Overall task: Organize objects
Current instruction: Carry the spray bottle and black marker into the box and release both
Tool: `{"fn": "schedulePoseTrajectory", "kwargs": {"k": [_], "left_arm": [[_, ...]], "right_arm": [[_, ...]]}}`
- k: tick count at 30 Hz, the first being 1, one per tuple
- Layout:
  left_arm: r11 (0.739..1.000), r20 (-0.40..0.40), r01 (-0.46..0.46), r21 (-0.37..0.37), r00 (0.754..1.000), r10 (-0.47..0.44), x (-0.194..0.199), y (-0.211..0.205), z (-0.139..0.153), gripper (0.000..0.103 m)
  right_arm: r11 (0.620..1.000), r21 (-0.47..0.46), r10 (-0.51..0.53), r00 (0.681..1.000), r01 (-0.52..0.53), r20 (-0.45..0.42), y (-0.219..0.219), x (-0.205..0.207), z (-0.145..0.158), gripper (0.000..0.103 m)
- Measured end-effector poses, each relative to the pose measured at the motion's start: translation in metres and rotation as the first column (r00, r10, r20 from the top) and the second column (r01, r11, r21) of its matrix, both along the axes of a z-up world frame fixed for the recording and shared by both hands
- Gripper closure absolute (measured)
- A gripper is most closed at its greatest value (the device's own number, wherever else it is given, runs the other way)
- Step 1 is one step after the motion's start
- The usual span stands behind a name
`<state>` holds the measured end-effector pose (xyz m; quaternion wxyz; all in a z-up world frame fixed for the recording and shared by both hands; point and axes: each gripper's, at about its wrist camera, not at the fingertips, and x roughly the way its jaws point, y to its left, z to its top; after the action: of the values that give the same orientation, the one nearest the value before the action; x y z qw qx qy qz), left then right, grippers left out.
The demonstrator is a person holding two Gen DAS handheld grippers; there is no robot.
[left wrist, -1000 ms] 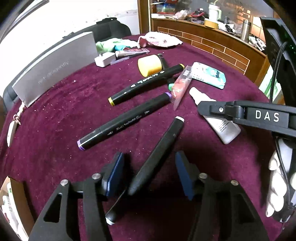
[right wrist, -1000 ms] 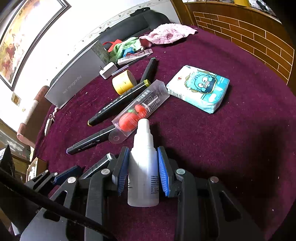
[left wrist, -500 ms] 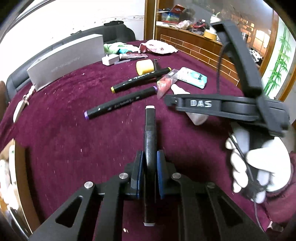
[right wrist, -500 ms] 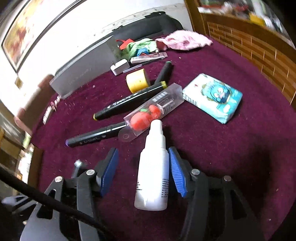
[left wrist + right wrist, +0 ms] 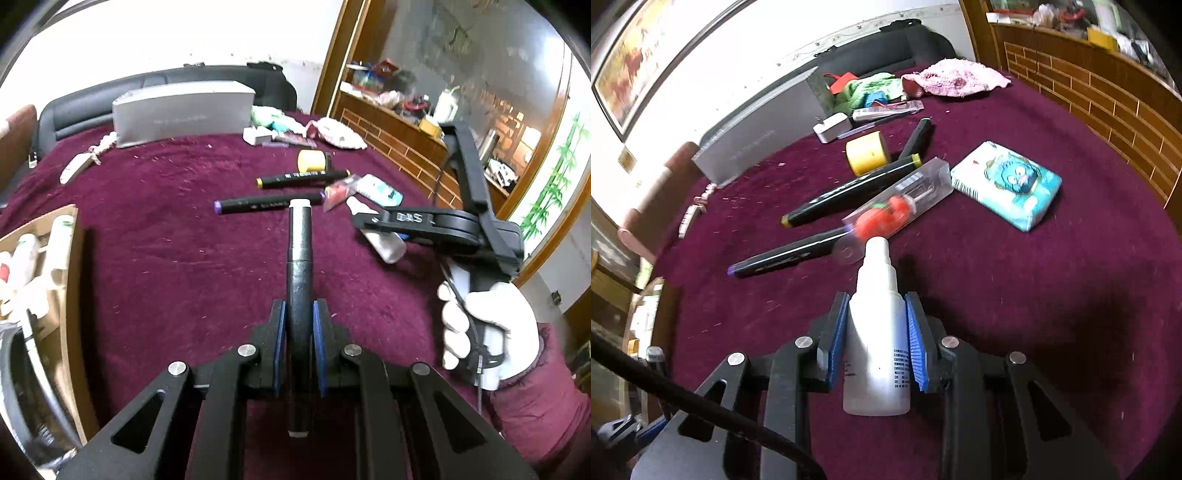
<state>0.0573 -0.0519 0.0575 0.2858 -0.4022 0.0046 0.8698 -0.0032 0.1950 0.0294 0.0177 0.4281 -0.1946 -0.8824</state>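
Observation:
My left gripper (image 5: pixel 299 314) is shut on a black marker with white ends (image 5: pixel 300 251) and holds it lifted above the maroon tablecloth (image 5: pixel 166 240), pointing away. My right gripper (image 5: pixel 877 306) is shut on a white spray bottle (image 5: pixel 877 332), its blue pads against the bottle's sides. In the left wrist view the right gripper (image 5: pixel 391 240) and its gloved hand show at the right, with the bottle (image 5: pixel 380 245) under it. A purple-capped marker (image 5: pixel 783 254), a yellow-capped marker (image 5: pixel 849 192) and a clear pack with a red toy (image 5: pixel 897 206) lie ahead.
A cardboard box with white bottles (image 5: pixel 33 266) stands off the table's left edge. A tissue pack (image 5: pixel 1008 184), a yellow tape roll (image 5: pixel 866 151), a grey box (image 5: pixel 181 110), a white charger (image 5: pixel 831 125) and cloths (image 5: pixel 953 77) lie further back. A wooden counter (image 5: pixel 1108 81) runs at the right.
My left gripper closed on the marker and lifted it, swinging leftward so the cardboard box came into view. My right gripper opened briefly around the bottle, then closed on it again.

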Motion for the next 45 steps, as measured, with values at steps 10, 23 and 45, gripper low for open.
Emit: {"fn": "schedulePoseTrajectory", "kwargs": {"k": [10, 23, 45], "left_arm": [[0.987, -0.064, -0.071, 0.141, 0.995, 0.081, 0.030, -0.058, 0.021, 0.091], [0.951, -0.154, -0.164, 0.261, 0.966, 0.209, 0.060, -0.132, 0.046, 0.091], [0.884, -0.174, -0.414, 0.216, 0.875, 0.452, 0.106, -0.257, 0.037, 0.091]], "right_arm": [[0.994, -0.050, 0.099, 0.993, -0.102, -0.064, -0.034, 0.046, 0.040, 0.076], [0.968, -0.020, 0.245, 0.963, -0.249, -0.113, -0.105, 0.069, 0.067, 0.076], [0.901, 0.008, 0.431, 0.895, -0.433, -0.117, -0.198, 0.085, 0.079, 0.075]]}}
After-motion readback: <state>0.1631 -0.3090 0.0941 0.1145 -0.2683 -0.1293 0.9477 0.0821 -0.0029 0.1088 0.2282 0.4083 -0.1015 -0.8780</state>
